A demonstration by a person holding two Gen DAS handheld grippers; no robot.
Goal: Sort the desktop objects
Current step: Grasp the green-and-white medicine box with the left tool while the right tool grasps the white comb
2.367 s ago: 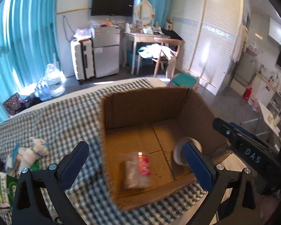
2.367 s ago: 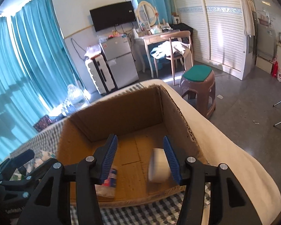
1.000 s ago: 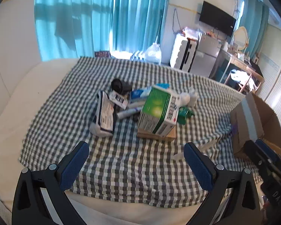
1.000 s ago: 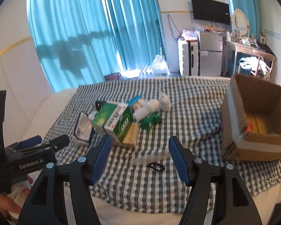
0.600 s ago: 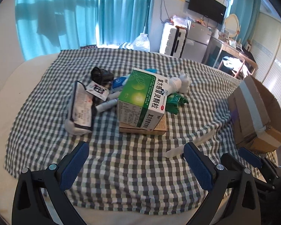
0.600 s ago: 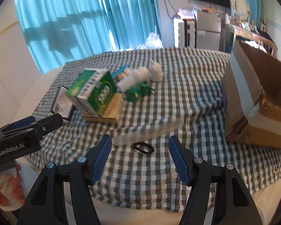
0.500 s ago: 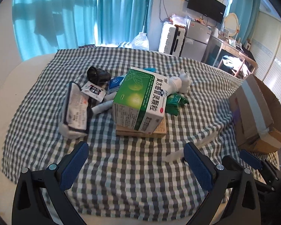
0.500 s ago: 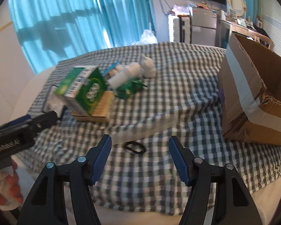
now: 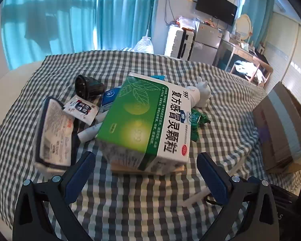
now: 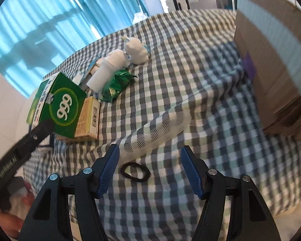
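Both grippers are empty with jaws wide — the left gripper (image 9: 144,172) faces the green medicine box (image 9: 148,120), the right gripper (image 10: 150,167) the clear comb (image 10: 156,134) and black hair tie (image 10: 135,171) — so the next move is likely lowering, closing, then carrying to the cardboard box (image 10: 271,46).

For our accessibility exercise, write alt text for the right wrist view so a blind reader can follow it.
An open right gripper hangs over a checked cloth, its blue fingers either side of a black hair tie beside a clear comb. A green box and small toiletries lie further back left; a cardboard box stands right.
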